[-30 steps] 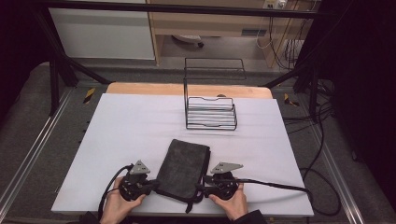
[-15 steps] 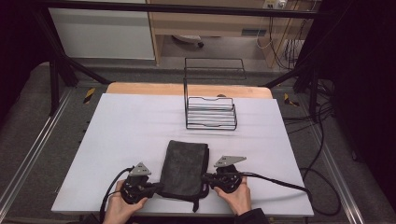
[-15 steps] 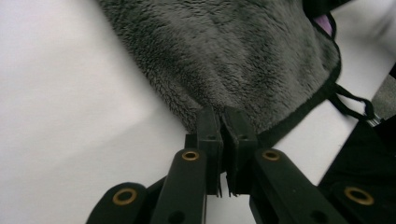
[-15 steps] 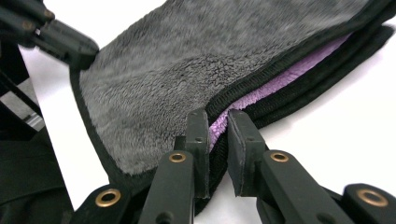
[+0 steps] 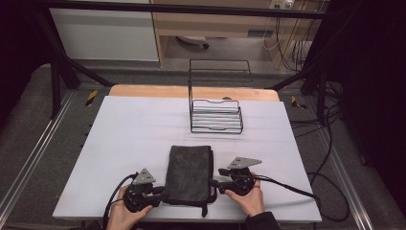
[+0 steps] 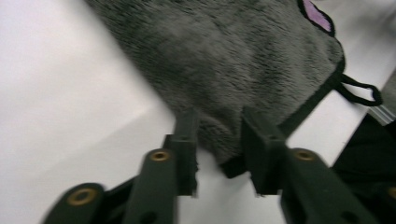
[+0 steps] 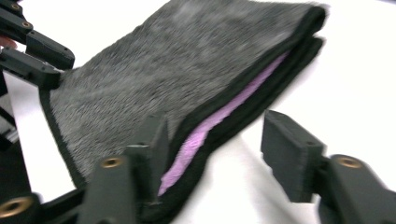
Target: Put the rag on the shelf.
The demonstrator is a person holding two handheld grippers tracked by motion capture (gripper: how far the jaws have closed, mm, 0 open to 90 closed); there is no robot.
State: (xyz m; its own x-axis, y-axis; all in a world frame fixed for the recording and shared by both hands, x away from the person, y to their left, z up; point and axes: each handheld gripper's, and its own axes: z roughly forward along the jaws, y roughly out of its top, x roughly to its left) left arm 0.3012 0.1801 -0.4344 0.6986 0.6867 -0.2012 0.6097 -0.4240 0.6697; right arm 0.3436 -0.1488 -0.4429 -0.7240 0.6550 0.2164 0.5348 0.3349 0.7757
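Note:
A folded dark grey towel (image 5: 189,173) with black trim lies flat near the table's front edge; its pink inner side (image 7: 219,123) shows between the layers. My left gripper (image 5: 160,191) is at its near left corner. Its jaws have just been opening, and the corner (image 6: 219,135) sits loose between them. On the towel's right side is my right gripper (image 5: 214,183). Its jaws have also just been opening and stand apart (image 7: 219,149), one beside the towel's trimmed edge and one over bare table. The left gripper (image 7: 44,58) shows across the towel in the right gripper view.
A black wire rack (image 5: 215,115) stands on the white table (image 5: 134,129) behind the towel. The towel's black hanging loop (image 6: 362,91) lies near the table's front edge. Cables trail from both grippers, and black frame bars flank the table.
Both pairs of jaws have let go of the towel. The towel, skewed a second ago, now lies squared and flat. My right gripper has drawn slightly to the right, off the towel's edge.

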